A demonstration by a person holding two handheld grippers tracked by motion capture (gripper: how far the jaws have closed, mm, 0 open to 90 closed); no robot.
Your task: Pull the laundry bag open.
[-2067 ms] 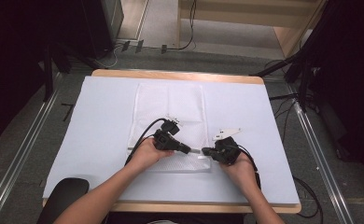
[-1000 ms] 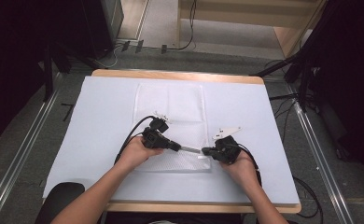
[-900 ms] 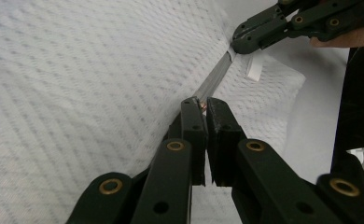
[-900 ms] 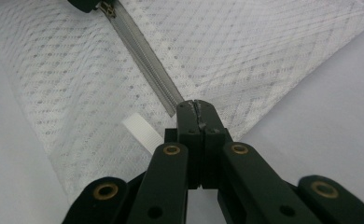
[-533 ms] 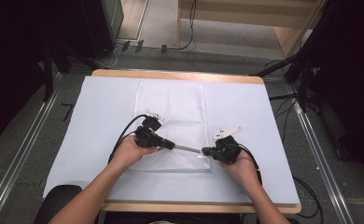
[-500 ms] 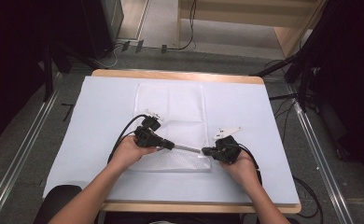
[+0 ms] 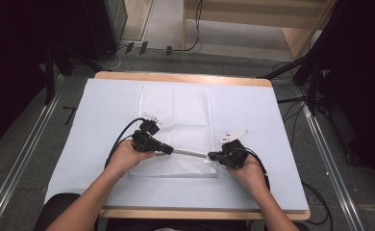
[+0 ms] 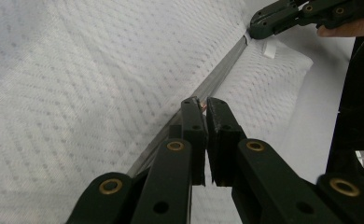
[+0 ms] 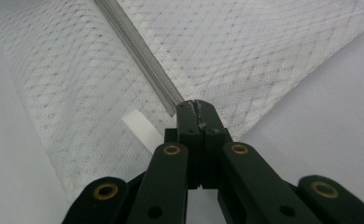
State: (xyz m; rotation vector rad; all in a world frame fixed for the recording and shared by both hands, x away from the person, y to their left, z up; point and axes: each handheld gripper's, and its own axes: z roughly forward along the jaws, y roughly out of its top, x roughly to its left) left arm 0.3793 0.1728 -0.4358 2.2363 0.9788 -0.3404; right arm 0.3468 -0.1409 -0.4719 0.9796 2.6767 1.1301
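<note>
A white mesh bag (image 7: 176,130) lies flat in the middle of my pale blue surface (image 7: 89,110), with a grey zipper (image 7: 189,153) running across its near part. My left claw (image 8: 203,105) sits on that zipper, its jaws pressed nearly together on a small coppery pull (image 8: 200,105). My right claw (image 9: 195,105) is clamped shut on the zipper's end at the bag's right corner, just beside a white ribbed tab (image 9: 140,129). Nothing else stands on the cloth near my claws; bare surface runs wide to left and right, while the near edge lies close under my wrists. Both forearms come in low from the near side, hands angled inward, the claws pointing at each other along the zipper line.
</note>
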